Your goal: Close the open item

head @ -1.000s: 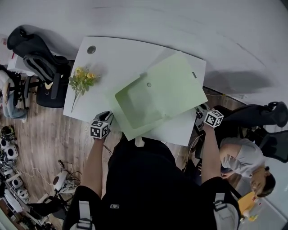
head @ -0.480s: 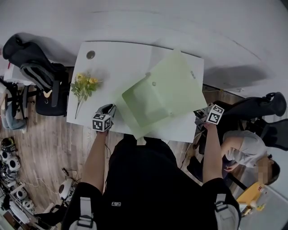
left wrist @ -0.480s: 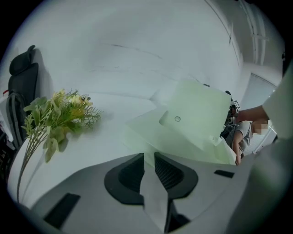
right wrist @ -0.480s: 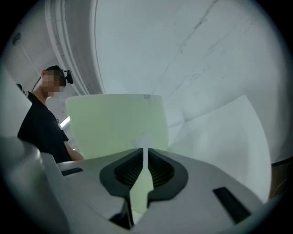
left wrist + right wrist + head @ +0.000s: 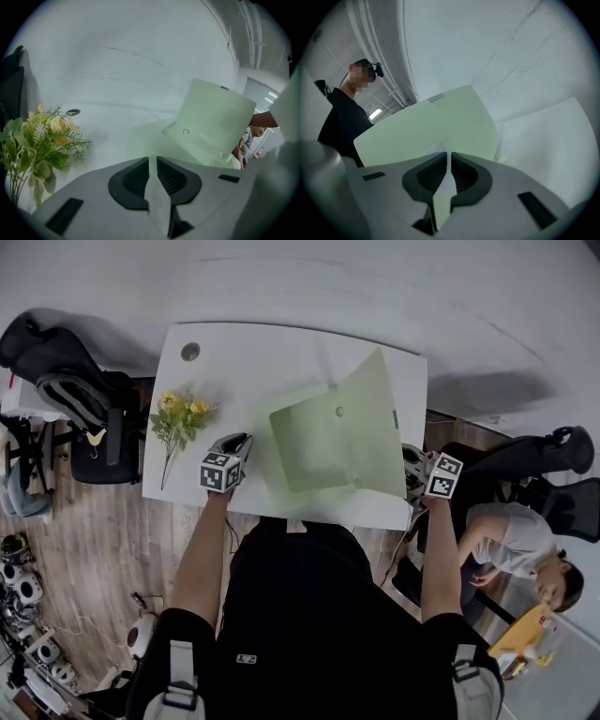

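Green folder (image 5: 347,442), label (image 5: 224,88) illegible, pinched by right gripper (image 5: 449,155) and just-closing left gripper (image 5: 153,161) fingers (image 5: 135,179).

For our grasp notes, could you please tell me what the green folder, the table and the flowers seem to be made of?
The green folder looks like thin flexible plastic, matte; it bows where lifted and carries a round stud. The table has a smooth white top with soft sheen, probably laminate. The flowers are likely artificial, plastic or fabric; too small to tell.

No text can be read; the small tag (image 5: 224,88) on the green folder (image 5: 361,442) is illegible.
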`<state>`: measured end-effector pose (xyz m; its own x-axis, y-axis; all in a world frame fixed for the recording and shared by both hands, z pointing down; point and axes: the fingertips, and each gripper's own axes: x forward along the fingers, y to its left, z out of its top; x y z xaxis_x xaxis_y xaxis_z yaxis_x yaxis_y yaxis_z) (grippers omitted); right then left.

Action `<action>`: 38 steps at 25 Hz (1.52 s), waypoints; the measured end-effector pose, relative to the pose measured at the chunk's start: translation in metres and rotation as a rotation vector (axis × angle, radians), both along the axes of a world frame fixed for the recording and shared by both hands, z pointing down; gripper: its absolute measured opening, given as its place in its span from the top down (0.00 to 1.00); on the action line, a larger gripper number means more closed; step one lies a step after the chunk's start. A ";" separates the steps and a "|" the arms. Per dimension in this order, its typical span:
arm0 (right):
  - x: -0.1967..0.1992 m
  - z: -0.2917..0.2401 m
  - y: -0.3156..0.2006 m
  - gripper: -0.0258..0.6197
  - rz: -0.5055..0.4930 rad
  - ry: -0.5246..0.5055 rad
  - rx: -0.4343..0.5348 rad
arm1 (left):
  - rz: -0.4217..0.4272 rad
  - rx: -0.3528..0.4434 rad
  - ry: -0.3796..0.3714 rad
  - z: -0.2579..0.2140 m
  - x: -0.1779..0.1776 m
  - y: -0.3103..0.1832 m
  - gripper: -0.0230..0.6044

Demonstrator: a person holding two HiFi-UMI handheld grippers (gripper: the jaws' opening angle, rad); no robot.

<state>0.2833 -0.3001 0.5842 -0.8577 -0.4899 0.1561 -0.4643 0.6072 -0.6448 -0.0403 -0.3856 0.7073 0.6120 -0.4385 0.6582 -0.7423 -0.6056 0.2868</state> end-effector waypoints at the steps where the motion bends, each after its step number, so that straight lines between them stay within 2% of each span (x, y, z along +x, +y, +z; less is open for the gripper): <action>1: -0.004 -0.001 0.000 0.92 0.001 0.008 0.005 | 0.007 -0.003 0.010 0.001 0.000 0.002 0.87; 8: -0.042 -0.009 -0.006 0.92 -0.072 0.090 0.022 | 0.156 -0.068 0.026 0.015 0.005 0.055 0.87; 12: -0.065 -0.011 -0.016 0.92 -0.098 0.134 0.041 | 0.206 -0.052 0.016 0.016 0.005 0.083 0.87; 17: -0.087 -0.014 -0.030 0.92 -0.091 0.168 0.070 | 0.199 -0.055 0.021 0.023 -0.003 0.094 0.87; 22: -0.120 -0.011 -0.027 0.92 -0.156 0.204 0.101 | 0.220 -0.047 0.023 0.018 -0.004 0.093 0.87; 29: -0.158 -0.005 -0.027 0.94 -0.215 0.334 0.161 | 0.234 -0.038 0.024 0.017 -0.006 0.093 0.87; 38: -0.208 -0.003 -0.028 0.94 -0.310 0.376 0.184 | 0.235 -0.035 0.031 0.017 -0.009 0.091 0.87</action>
<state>0.0749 -0.3281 0.5815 -0.8679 -0.2703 0.4167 -0.4238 0.8405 -0.3376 -0.0497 -0.2949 0.7242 0.7146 -0.2591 0.6498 -0.5727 -0.7501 0.3307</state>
